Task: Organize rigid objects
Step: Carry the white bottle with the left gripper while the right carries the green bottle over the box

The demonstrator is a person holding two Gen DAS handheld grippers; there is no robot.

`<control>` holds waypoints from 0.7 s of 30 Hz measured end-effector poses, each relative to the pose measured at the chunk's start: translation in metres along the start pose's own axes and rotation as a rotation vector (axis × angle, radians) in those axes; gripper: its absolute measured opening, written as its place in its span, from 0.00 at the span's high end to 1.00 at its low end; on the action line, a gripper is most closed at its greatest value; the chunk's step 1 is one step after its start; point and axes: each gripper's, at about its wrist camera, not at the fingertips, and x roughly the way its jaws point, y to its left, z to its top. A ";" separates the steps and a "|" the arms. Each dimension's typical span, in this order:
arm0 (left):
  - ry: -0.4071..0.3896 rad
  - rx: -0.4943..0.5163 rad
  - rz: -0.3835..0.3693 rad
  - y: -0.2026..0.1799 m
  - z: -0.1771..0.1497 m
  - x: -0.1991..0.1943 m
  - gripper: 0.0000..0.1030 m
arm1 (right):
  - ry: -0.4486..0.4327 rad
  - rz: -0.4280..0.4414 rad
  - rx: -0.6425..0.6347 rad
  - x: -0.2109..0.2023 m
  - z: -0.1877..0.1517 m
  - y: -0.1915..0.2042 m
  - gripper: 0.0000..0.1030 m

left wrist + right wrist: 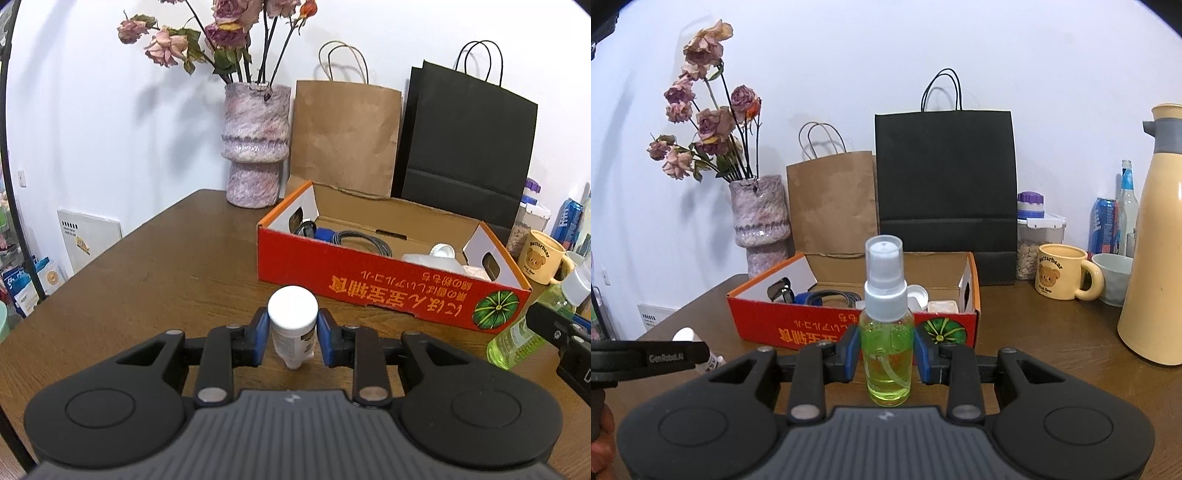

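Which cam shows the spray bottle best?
Right wrist: the spray bottle stands centred and whole in the right gripper. Left wrist shows only part of it at the right edge, partly behind that gripper.

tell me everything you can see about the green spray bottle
The green spray bottle is small, of clear plastic, partly filled with yellow-green liquid, a dip tube visible inside. It has a grey-white pump collar under a clear cap. It stands upright, clamped at mid-body between the blue pads of the right claw, in front of the red cardboard box. Whether its base touches the wooden table is unclear.
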 end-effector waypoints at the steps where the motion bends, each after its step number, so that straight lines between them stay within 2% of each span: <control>1: -0.003 0.001 0.000 0.000 0.001 0.000 0.72 | -0.003 0.001 0.001 0.000 0.001 0.000 0.71; 10: -0.030 0.007 -0.001 -0.003 0.015 -0.001 0.72 | -0.033 0.020 -0.003 0.007 0.016 0.005 0.71; 21: -0.097 0.002 -0.029 -0.022 0.051 0.010 0.72 | -0.084 0.033 0.008 0.032 0.040 0.009 0.71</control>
